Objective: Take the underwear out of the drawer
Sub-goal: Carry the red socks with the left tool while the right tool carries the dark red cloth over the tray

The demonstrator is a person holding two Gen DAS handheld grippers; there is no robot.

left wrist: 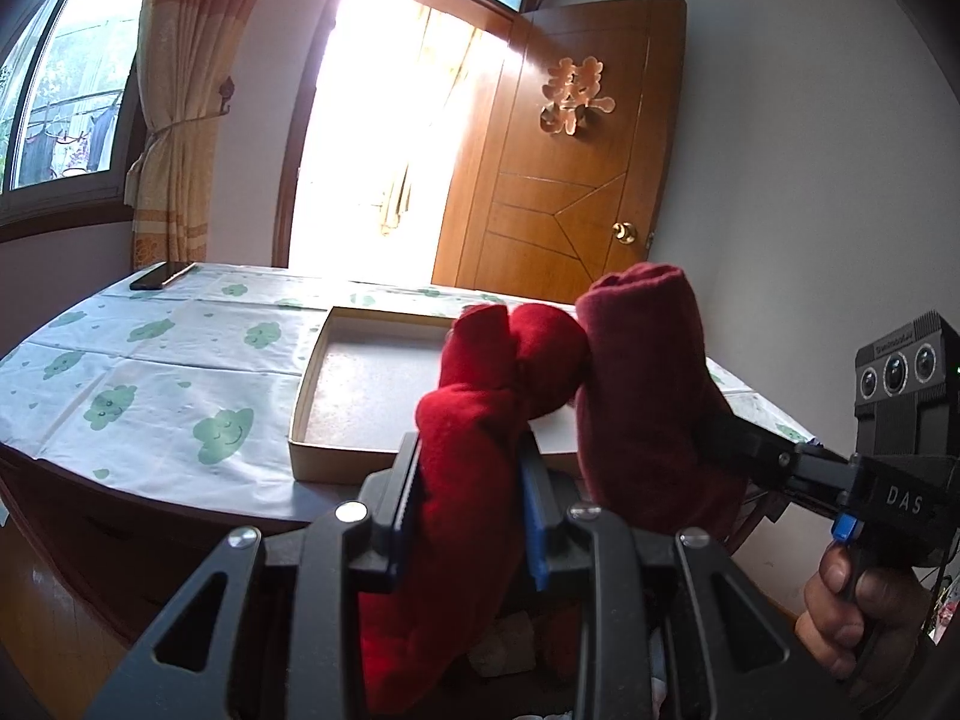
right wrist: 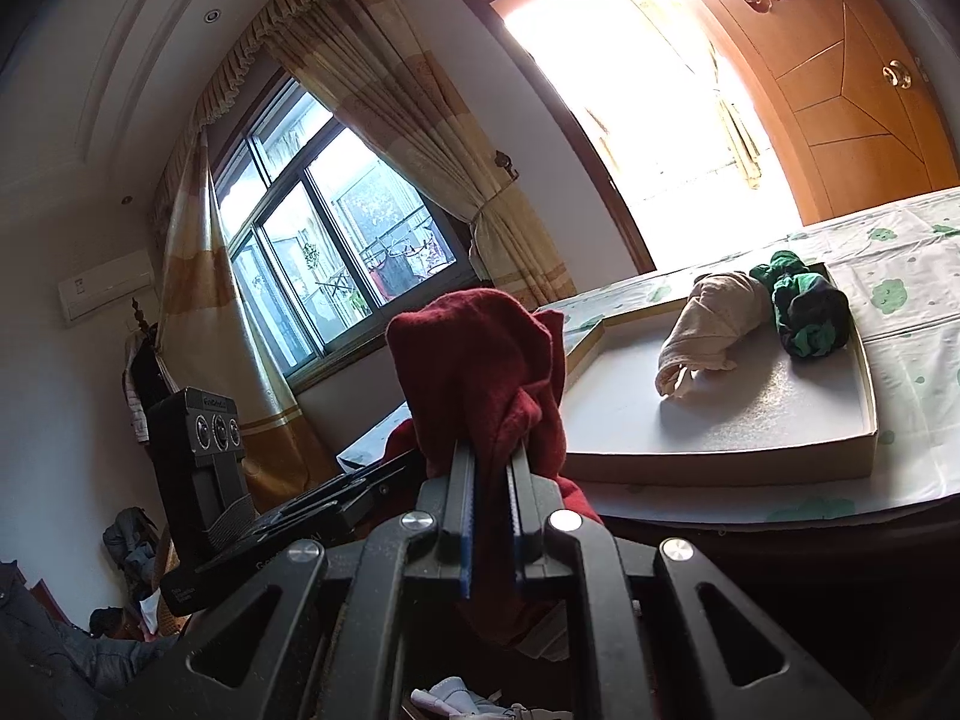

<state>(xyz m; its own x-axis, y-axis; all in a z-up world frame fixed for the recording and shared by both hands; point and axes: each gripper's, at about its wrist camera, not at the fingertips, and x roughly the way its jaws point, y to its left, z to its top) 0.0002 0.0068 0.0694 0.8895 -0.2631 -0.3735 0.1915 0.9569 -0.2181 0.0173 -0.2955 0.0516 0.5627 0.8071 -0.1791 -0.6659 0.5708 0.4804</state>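
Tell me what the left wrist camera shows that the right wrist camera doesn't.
Only the left wrist view shows the bright red garment clamped in the left gripper, a dark phone on the table, and the hand holding the right gripper.

Only the right wrist view shows a beige roll and a green-and-black roll in the tray.

Both show the dark red garment, the shallow tray, the wooden door and the curtained window.
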